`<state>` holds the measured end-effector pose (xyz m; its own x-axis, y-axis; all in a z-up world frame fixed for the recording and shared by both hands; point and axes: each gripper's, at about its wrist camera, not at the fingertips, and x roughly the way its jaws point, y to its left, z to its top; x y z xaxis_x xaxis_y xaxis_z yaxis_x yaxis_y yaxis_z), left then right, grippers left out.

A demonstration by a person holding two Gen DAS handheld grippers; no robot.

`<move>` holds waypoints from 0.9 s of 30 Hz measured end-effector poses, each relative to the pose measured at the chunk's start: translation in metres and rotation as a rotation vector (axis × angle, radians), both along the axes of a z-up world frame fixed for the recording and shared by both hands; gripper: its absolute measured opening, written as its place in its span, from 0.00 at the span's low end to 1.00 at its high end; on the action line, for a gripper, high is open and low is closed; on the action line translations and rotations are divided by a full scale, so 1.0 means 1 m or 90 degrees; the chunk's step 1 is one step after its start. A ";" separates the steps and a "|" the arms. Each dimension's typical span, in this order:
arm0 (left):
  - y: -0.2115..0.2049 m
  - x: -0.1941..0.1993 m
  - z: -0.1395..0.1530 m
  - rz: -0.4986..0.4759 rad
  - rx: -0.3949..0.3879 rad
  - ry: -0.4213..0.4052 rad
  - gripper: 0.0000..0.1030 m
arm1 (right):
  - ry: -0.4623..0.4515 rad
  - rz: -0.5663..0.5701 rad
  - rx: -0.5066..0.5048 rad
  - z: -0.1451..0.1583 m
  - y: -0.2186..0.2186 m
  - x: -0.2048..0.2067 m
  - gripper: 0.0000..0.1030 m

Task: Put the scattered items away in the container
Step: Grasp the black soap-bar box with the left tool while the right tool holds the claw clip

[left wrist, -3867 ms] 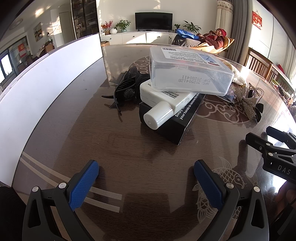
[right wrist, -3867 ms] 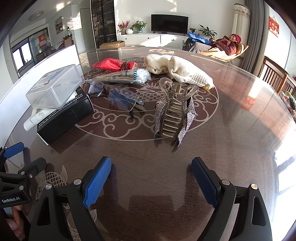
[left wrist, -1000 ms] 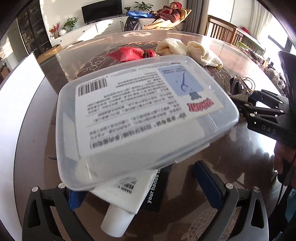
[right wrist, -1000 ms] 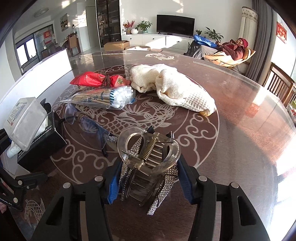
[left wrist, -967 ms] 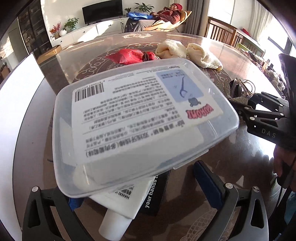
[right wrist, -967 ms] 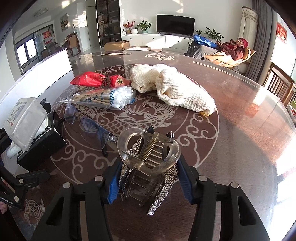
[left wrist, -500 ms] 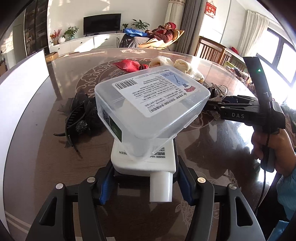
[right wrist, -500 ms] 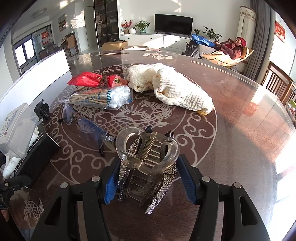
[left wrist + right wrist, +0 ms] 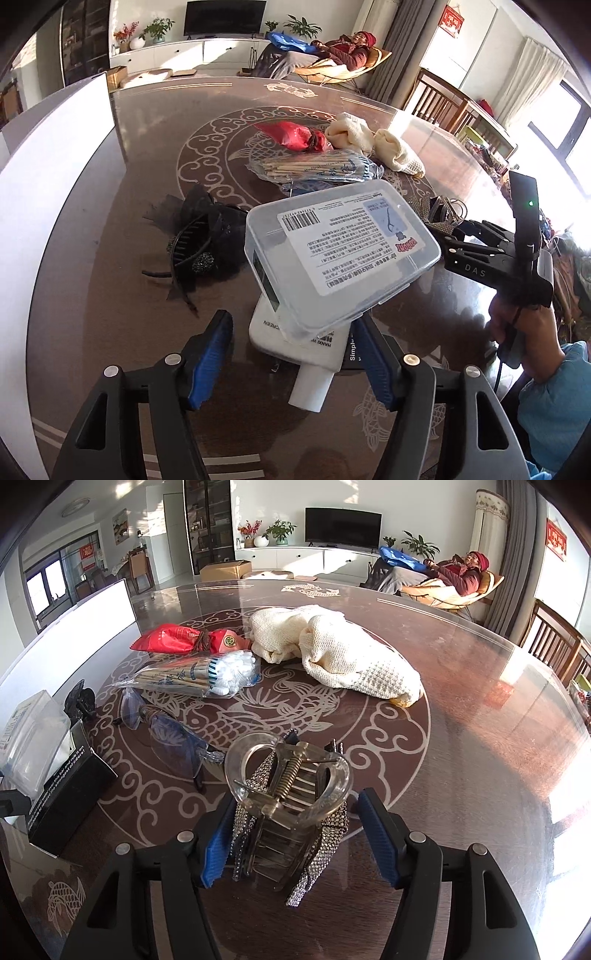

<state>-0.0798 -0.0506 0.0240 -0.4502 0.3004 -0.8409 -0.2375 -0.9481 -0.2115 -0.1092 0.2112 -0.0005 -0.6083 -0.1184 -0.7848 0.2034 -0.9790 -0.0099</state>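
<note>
A: In the left wrist view, what runs down the left edge?
B: A white panel (image 9: 55, 177), standing on the table (image 9: 129, 332). Right of it lies a black hairband (image 9: 199, 251), then the stack at centre: a clear box (image 9: 343, 247) tilted on a white tube (image 9: 295, 339), which lies on a black box (image 9: 352, 356)

A: And the left claw (image 9: 291, 321)?
B: At mid width and just been opening. The tube lies between the pads, and the left pad stands clear of it

A: Further up the frame?
B: A swab pack (image 9: 314, 168), a red bag (image 9: 291, 134) and a cream cloth (image 9: 391, 151), upper centre to right

A: The right wrist view?
B: Glasses (image 9: 170, 738) lie at centre left. The hair clip (image 9: 291, 794) stands low at centre, between the pads of the right claw (image 9: 295, 805). Those jaws have just been opening too; the right pad shows a gap to the clip, and whether the left pad touches it I can't tell
</note>
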 end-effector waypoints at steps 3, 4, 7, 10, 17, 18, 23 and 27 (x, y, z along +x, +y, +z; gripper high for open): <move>-0.015 -0.015 0.005 0.055 -0.001 0.005 0.65 | 0.000 0.000 0.000 0.000 0.000 0.000 0.63; -0.026 -0.022 0.005 0.091 0.013 0.004 0.65 | 0.000 0.000 0.000 0.000 0.000 0.000 0.63; -0.068 -0.039 -0.008 0.207 0.078 -0.040 0.65 | 0.000 0.000 0.000 0.000 0.000 0.000 0.63; -0.088 -0.027 -0.013 0.244 0.115 -0.056 0.65 | 0.000 0.000 0.000 0.000 0.000 0.000 0.63; -0.031 0.042 -0.006 0.064 0.057 0.032 0.65 | 0.000 0.000 0.000 0.001 0.000 0.000 0.63; -0.020 0.043 -0.011 0.043 0.024 0.030 0.65 | 0.000 0.000 0.000 0.001 0.001 0.000 0.63; 0.011 0.041 -0.027 -0.005 -0.034 0.034 0.71 | 0.000 0.000 0.000 0.001 0.001 0.000 0.63; 0.024 0.025 -0.027 -0.014 -0.025 0.026 0.80 | 0.000 0.000 0.000 0.000 0.000 0.000 0.63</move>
<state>-0.0544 -0.0270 -0.0030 -0.4773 0.2780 -0.8336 -0.2662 -0.9498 -0.1643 -0.1091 0.2113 -0.0003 -0.6085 -0.1183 -0.7847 0.2027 -0.9792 -0.0095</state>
